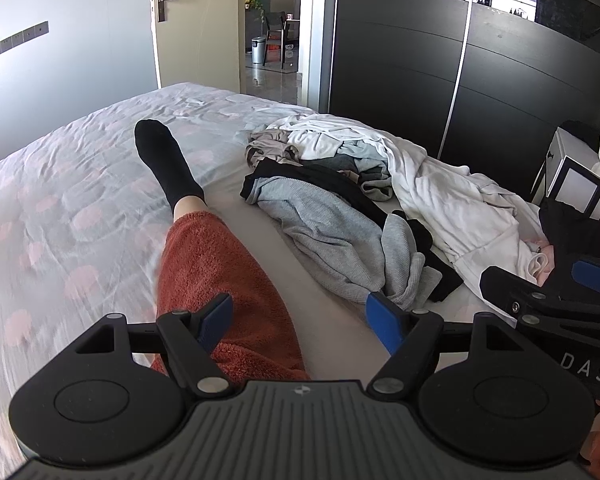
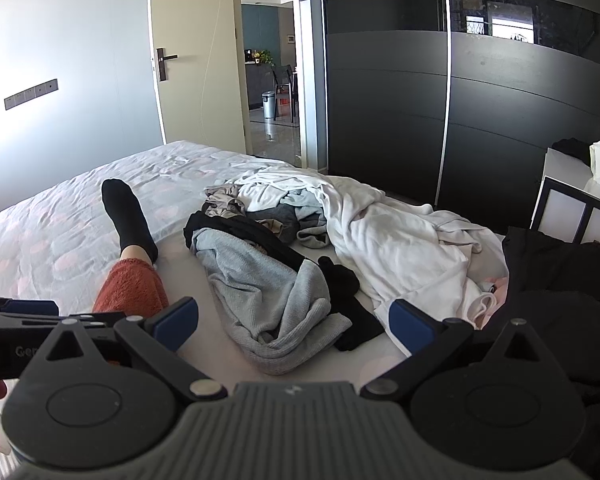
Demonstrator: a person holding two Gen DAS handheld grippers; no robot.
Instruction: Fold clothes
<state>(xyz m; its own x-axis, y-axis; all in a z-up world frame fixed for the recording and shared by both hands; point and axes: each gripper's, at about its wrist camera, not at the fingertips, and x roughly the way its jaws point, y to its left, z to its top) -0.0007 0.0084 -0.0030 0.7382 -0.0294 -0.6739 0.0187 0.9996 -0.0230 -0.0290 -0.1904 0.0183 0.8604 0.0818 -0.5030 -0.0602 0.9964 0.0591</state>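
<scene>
A heap of clothes lies on the bed: a light grey knit top (image 1: pixel 332 236) (image 2: pixel 268 304) in front, black garments (image 1: pixel 436 264) (image 2: pixel 348 300) beside it, and a large white garment (image 1: pixel 452 196) (image 2: pixel 400 244) to the right. My left gripper (image 1: pixel 300 322) hovers open over the sheet, its blue pads (image 1: pixel 382 322) holding nothing, with the grey top just ahead to its right. My right gripper (image 2: pixel 296 326) is open too, with the near end of the grey top lying between and below its pads (image 2: pixel 410 326), untouched. Each gripper shows at the edge of the other's view.
A person's leg in rust-red trousers (image 1: pixel 220 280) (image 2: pixel 134 286) and a black sock (image 1: pixel 164 160) (image 2: pixel 128 216) stretches across the bed (image 1: pixel 60 200). A dark wardrobe (image 1: pixel 480 92) stands behind, a white nightstand (image 1: pixel 576 176) at right, and an open door (image 1: pixel 196 24) at the back.
</scene>
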